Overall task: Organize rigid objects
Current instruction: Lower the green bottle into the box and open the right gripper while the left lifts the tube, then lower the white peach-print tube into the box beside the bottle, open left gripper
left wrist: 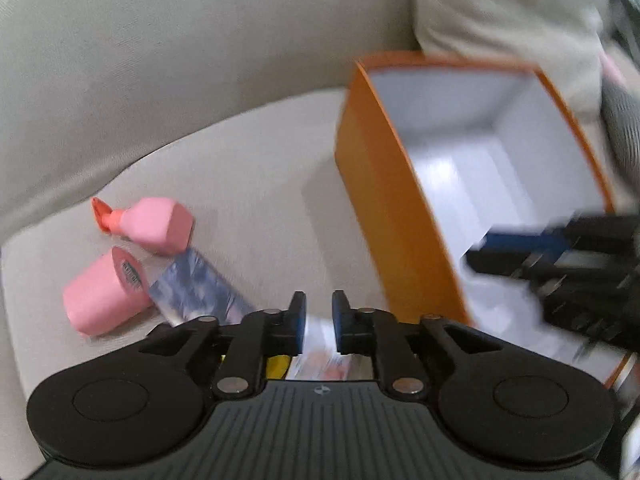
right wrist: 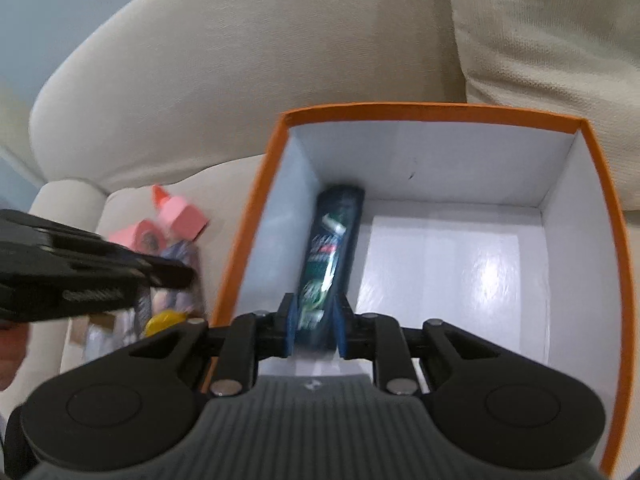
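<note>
Your right gripper (right wrist: 314,330) is inside the orange box (right wrist: 436,114), fingers closed around the near end of a dark blue-green tube (right wrist: 334,240). The tube lies along the box's left inner wall, long axis running near to far, far end almost at the back left corner. I can't tell which end is the cap, too blurry. The rest of the white box floor to its right is bare.

Your left gripper (left wrist: 319,320) sits outside, just left of the box, over the beige sofa cushion (left wrist: 248,184). Its fingers are parted a little with nothing between them.

Farther left on the cushion you've got a pink bottle (left wrist: 154,224) lying on its side, red cap pointing far-left, a pink roll (left wrist: 102,290) beside it, and a bluish packet (left wrist: 196,288) touching both. Something yellow (right wrist: 164,320) peeks out under the left gripper.
</note>
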Action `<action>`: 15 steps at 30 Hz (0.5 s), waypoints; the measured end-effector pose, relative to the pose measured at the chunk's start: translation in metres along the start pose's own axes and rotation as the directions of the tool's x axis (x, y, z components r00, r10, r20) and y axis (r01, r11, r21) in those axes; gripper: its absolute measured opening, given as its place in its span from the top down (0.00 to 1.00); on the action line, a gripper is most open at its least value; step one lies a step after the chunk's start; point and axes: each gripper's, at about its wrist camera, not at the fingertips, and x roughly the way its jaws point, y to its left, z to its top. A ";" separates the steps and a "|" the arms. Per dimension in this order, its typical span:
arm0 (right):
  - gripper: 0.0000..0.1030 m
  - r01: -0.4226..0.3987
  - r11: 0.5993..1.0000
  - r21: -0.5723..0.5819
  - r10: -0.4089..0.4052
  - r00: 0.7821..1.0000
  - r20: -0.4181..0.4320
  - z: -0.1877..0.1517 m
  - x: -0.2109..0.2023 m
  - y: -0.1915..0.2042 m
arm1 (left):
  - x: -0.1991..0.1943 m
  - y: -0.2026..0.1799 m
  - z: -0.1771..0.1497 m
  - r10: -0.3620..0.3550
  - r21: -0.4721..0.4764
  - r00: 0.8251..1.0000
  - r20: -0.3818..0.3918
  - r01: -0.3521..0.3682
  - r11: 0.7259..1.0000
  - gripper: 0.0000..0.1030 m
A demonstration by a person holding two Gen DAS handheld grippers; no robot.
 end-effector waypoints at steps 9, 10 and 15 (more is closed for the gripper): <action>0.64 0.045 0.999 0.003 -0.045 0.999 0.009 -0.054 -0.023 0.008 | 0.042 -0.019 -0.052 0.064 0.204 0.994 -0.089 -0.045 0.978 0.52; 0.62 0.046 0.999 0.019 -0.046 0.999 0.008 -0.059 -0.024 0.006 | 0.045 -0.020 -0.054 0.069 0.208 0.994 -0.081 -0.050 0.977 0.51; 0.61 0.045 0.996 0.083 -0.045 0.999 0.003 -0.074 -0.025 0.000 | 0.055 -0.024 -0.053 0.087 0.212 0.992 -0.088 -0.067 0.975 0.55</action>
